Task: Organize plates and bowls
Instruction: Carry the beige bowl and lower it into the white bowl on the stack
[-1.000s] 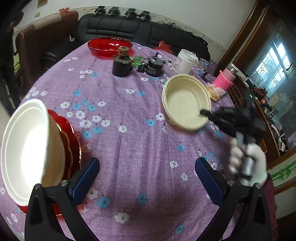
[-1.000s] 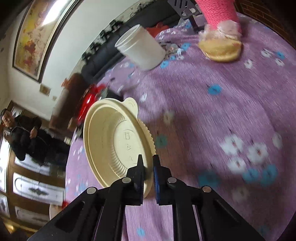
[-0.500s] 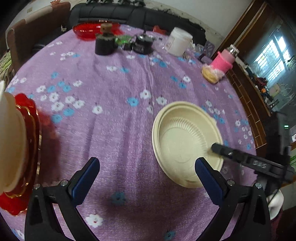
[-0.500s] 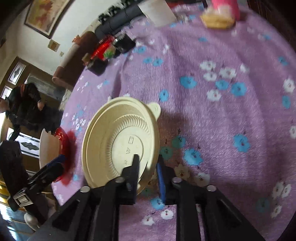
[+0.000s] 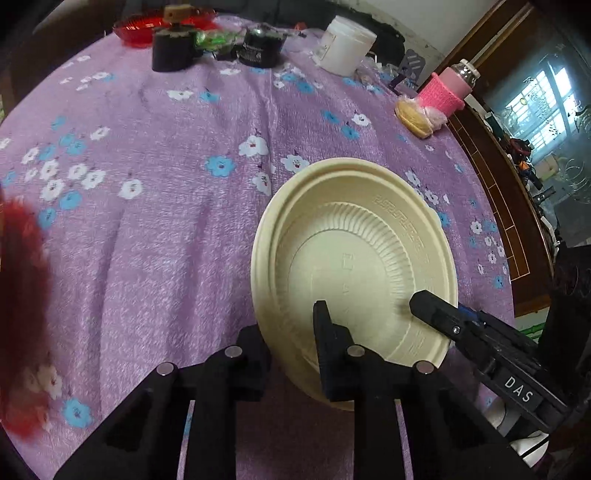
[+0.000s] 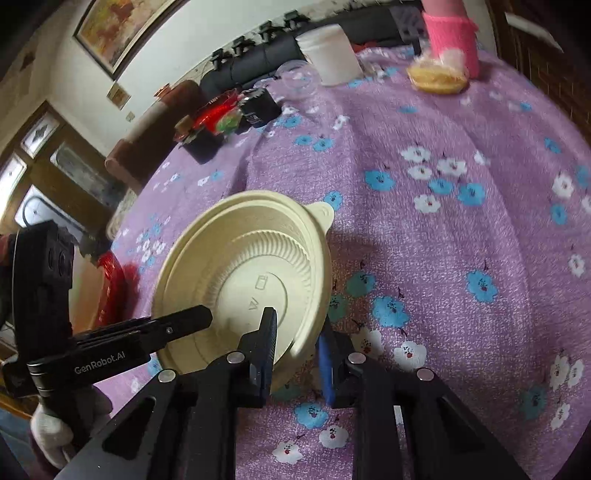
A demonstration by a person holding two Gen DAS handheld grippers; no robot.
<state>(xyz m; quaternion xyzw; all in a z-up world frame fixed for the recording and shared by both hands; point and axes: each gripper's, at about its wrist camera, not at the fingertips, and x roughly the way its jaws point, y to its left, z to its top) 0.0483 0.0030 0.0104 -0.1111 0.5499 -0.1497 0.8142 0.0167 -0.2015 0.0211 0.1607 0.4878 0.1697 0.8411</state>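
Observation:
A cream ribbed bowl (image 5: 354,258) with a small tab handle sits tilted low over the purple flowered tablecloth (image 5: 166,206). My left gripper (image 5: 291,332) is shut on its near rim, one finger inside and one outside. In the right wrist view the same bowl (image 6: 251,266) has its rim between the fingers of my right gripper (image 6: 295,343). Those jaws are closing, and a slim gap still shows beside the blue pad. A stack of red plates (image 6: 110,288) with a white bowl on it lies to the left, blurred at the edge of the left wrist view.
At the table's far side stand a red dish (image 5: 147,26), two black jars (image 5: 173,51), a white tub (image 5: 345,44), a pink-sleeved bottle (image 5: 447,92) and bagged bread (image 5: 413,118). A black sofa runs behind. The table edge curves close on the right.
The right gripper brought the bowl down from the air towards the table and loosened its jaws. The left gripper sank towards the bowl and went from wide open to shut on its rim.

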